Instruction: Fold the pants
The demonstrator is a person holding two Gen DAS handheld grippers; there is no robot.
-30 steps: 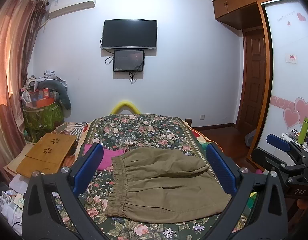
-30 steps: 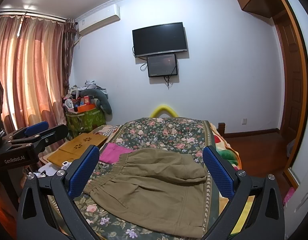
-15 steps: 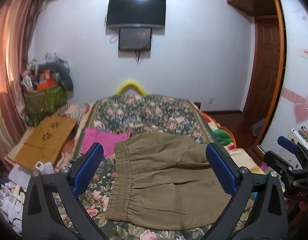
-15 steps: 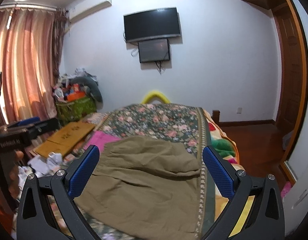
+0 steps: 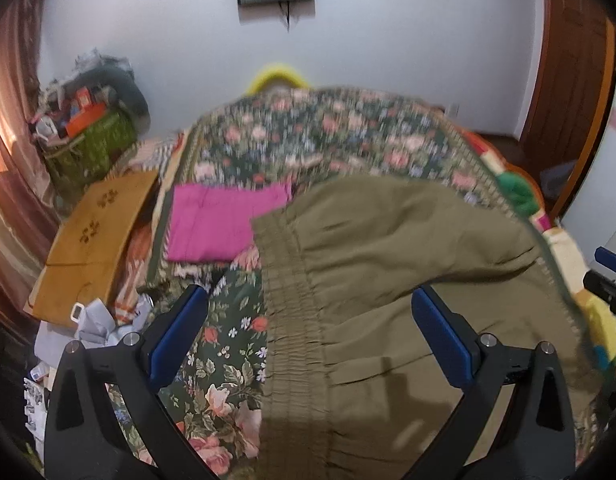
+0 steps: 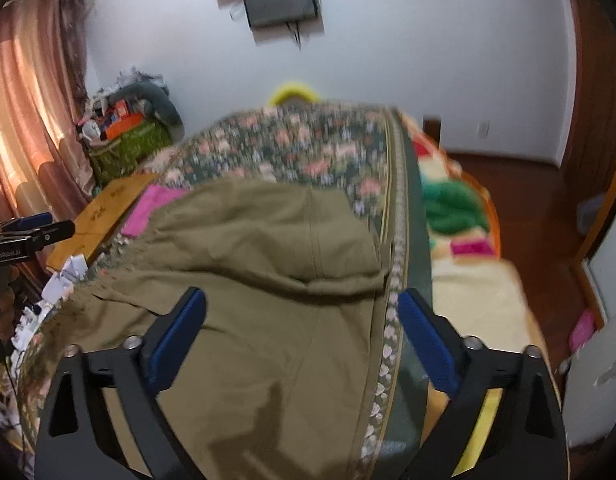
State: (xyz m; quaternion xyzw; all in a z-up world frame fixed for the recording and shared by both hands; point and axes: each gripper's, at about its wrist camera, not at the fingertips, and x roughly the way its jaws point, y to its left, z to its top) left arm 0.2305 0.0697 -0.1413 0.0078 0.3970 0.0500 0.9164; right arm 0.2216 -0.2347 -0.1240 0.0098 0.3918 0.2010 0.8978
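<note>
We have both grippers over the bed, each spread wide, nothing between the fingers.

Left gripper (image 5: 310, 320): blue pads far apart. Pants (image 5: 408, 280) lie flat on the floral bedspread (image 5: 316, 132), under and ahead of us. The elastic waistband (image 5: 292, 320) runs away from us just inside the left finger; the rest of the cloth spreads toward the right finger and past it. The right pad sits over the olive fabric, the left pad over bare bedspread. We can't tell whether either pad touches the cloth. One fold of the pants lies over the lower layer, its edge running across ahead of the right pad. A pink cloth (image 5: 224, 224) lies ahead-left of us, its right corner touching the waistband. A wooden tray (image 5: 96, 236) sits further left, off the bedspread.

Right gripper (image 6: 302, 316): also wide. Pants (image 6: 260, 280) fill the gap between the fingers and extend ahead and left. The left pad is over the fabric; the right pad is over the bedspread's border strip (image 6: 396, 288), right at the pants' edge. Ahead of the pads the top layer ends in a rounded fold. The pink cloth (image 6: 148, 208) peeks out ahead-left, beyond the pants. The left gripper's body (image 6: 24, 236) shows at our far left.

Both views are motion-blurred, so finer detail is unclear.
</note>
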